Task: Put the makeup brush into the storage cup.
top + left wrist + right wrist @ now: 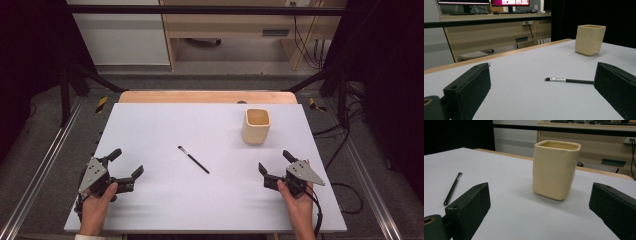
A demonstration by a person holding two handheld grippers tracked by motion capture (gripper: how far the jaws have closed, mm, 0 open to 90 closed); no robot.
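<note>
A thin black makeup brush point(193, 159) with a silver ferrule lies flat near the middle of the white table point(150, 130). A cream square cup point(256, 126) stands upright at the back right. My left gripper point(126, 164) rests low at the front left, open and empty, aimed toward the brush point(569, 80) and the cup point(589, 39). At the front right my right gripper point(276, 162) is open too, nothing between its jaws; the cup point(555, 168) stands ahead of it and the brush point(452, 188) lies off to its left.
The table's wooden far edge point(207, 96) borders a floor gap, with a wooden desk point(240, 25) and cables point(305, 42) beyond. Metal rails point(42, 165) run along both sides. A person's hands point(97, 207) hold the grippers at the front edge.
</note>
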